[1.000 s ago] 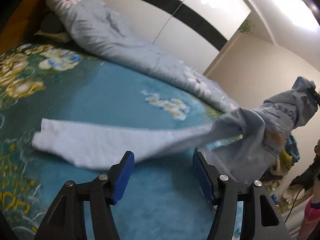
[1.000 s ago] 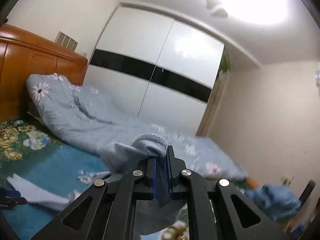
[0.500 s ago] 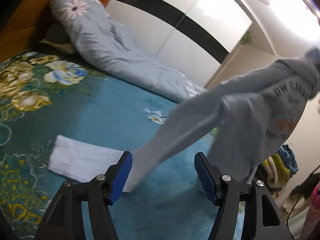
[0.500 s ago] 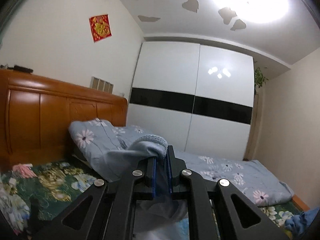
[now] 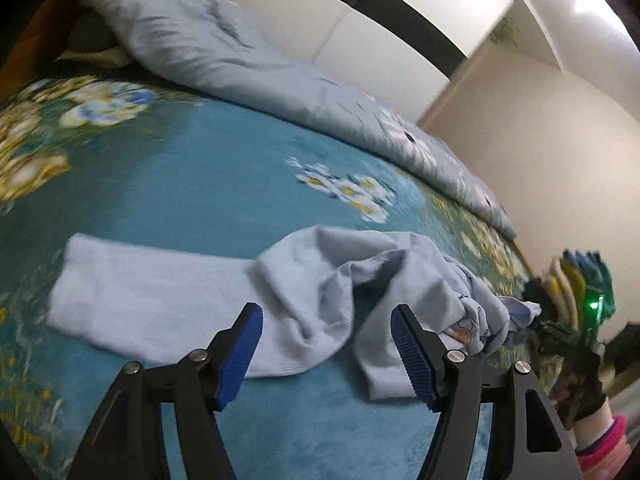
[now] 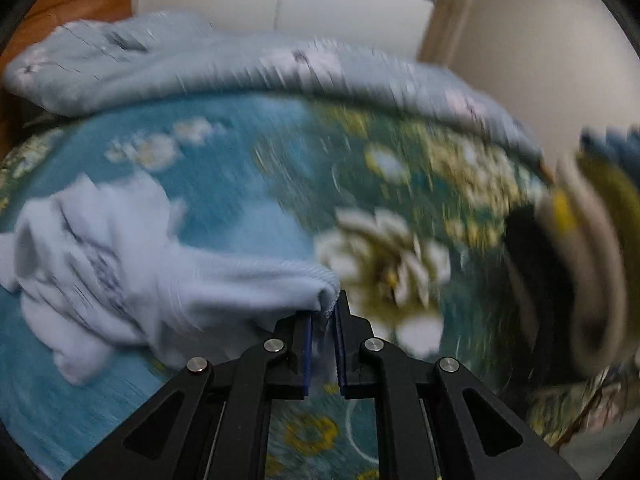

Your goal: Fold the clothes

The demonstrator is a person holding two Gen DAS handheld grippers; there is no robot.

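A pale blue sweatshirt [image 5: 224, 300] lies crumpled on the teal floral bedspread [image 5: 192, 168], one sleeve stretched flat to the left and its printed body bunched to the right. My left gripper [image 5: 326, 354] hovers open just above its middle folds, holding nothing. In the right wrist view, which is motion-blurred, my right gripper [image 6: 322, 320] is shut on the ribbed edge of the sweatshirt [image 6: 120, 256], and the cloth trails away to the left. That right gripper [image 5: 560, 332] also shows at the far right of the left wrist view, pulling the garment's end.
A light blue flowered duvet [image 5: 248, 64] lies heaped along the far side of the bed. A pile of coloured clothes [image 6: 588, 248] sits past the bed's right end. White wardrobe doors [image 5: 360, 40] stand behind. A hand in a pink sleeve [image 5: 600, 444] shows at lower right.
The sweatshirt, held high in the air by my right gripper, has come down onto the bed in a crumpled heap. My right gripper dropped low and swung right, still shut on the hem.
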